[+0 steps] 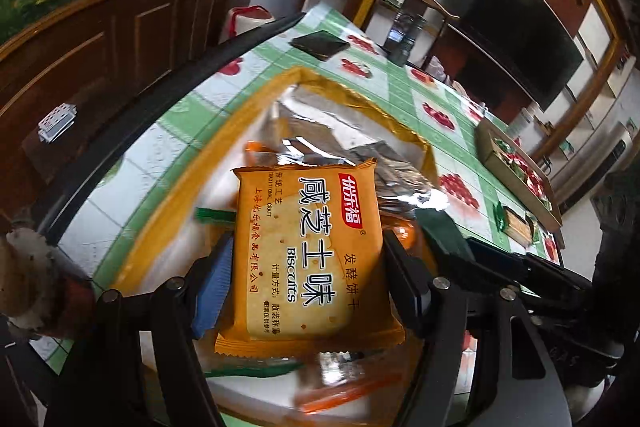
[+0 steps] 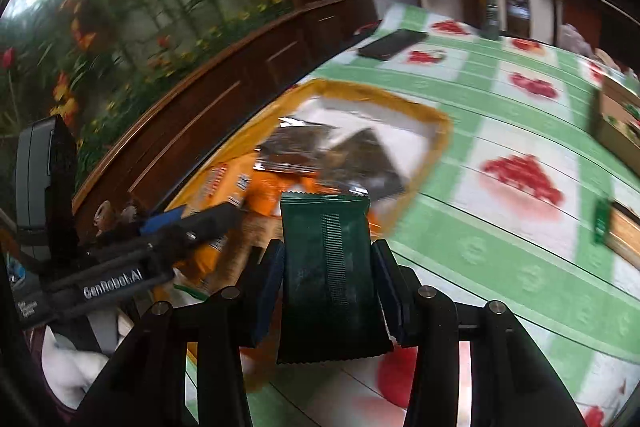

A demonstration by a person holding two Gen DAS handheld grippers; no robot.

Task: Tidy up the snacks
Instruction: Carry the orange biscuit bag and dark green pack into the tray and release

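Left wrist view: large orange-rimmed snack bag (image 1: 400,125) lies open on the counter (image 1: 404,83), silver lining showing, loose orange and green packets inside, blurred. Left tongs (image 1: 308,267) clenched on an orange biscuit packet (image 1: 308,255) held above the bag mouth; print reads "Biscuits", "TRADITIONAL CRAFT", plus Chinese characters and a red logo patch. At 3 o'clock a cardboard box (image 1: 516,163) holds red and green packets. Dark phone-like slab (image 1: 319,45) lies at 12 o'clock on the cloth. Right tongs' arm enters at 3 o'clock carrying a green packet (image 1: 444,233).

Right wrist view: right tongs (image 2: 330,267) grasp the green packet (image 2: 330,271) upright, no readable print on its back seam. It sits just at the snack bag's (image 2: 432,143) near rim, 12 o'clock of the tongs. Inside the bag: dark foil packets and orange ones. Left tongs' arm (image 2: 120,279) comes in from 9 o'clock, marked "GenRobot.AI", tilted down over the bag.
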